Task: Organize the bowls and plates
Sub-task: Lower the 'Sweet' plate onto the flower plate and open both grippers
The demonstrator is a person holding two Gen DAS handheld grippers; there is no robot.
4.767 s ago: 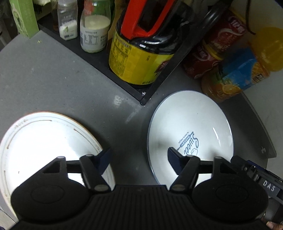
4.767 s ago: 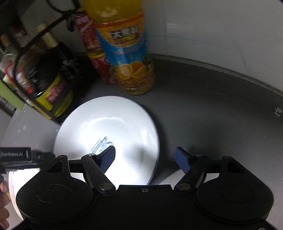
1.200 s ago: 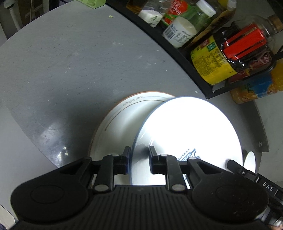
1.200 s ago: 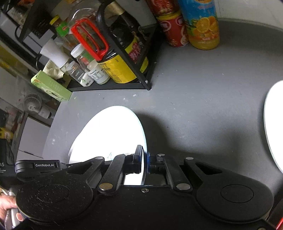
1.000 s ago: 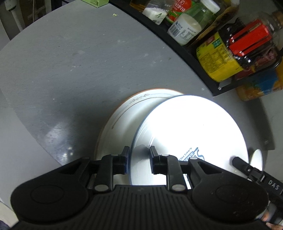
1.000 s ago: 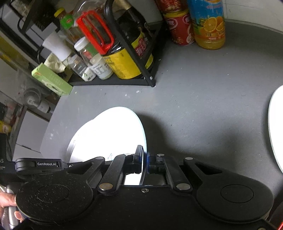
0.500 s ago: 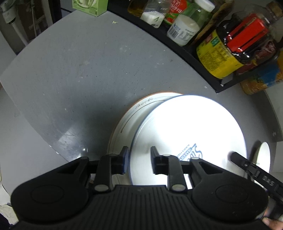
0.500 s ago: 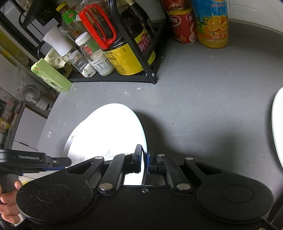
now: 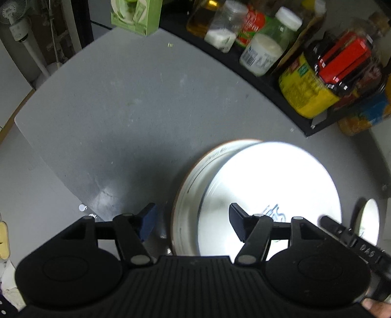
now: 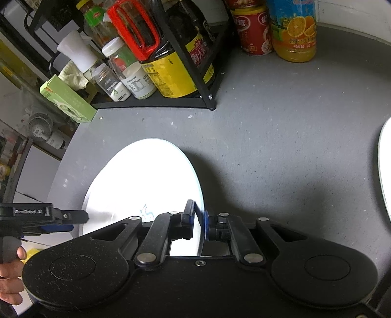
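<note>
A white plate with a blue print [image 9: 268, 183] lies on top of a brown-rimmed plate [image 9: 190, 186] on the grey table, shifted a little right of it. My left gripper [image 9: 191, 222] hovers over the near rims of both plates. Its jaws are opening, and the pads stand clear of the rims on either side. In the right wrist view my right gripper [image 10: 198, 217] is shut on the right rim of the white plate [image 10: 146, 176], its jaws just starting to ease. A hand holds the left gripper [image 10: 70, 221] at the far left.
A black rack [image 10: 171, 102] with bottles and jars stands behind the plates. A green box [image 9: 134, 14] sits at its end, and a red can [image 10: 254, 31] and an orange juice bottle [image 10: 293, 31] stand beside it. Another white plate [image 10: 385, 171] lies to the right. The table edge [image 9: 48, 146] runs at the left.
The left gripper's jaws have spread wide and let go of the white plate's rim. The white plate has settled onto the brown-rimmed plate. The right gripper keeps its grip.
</note>
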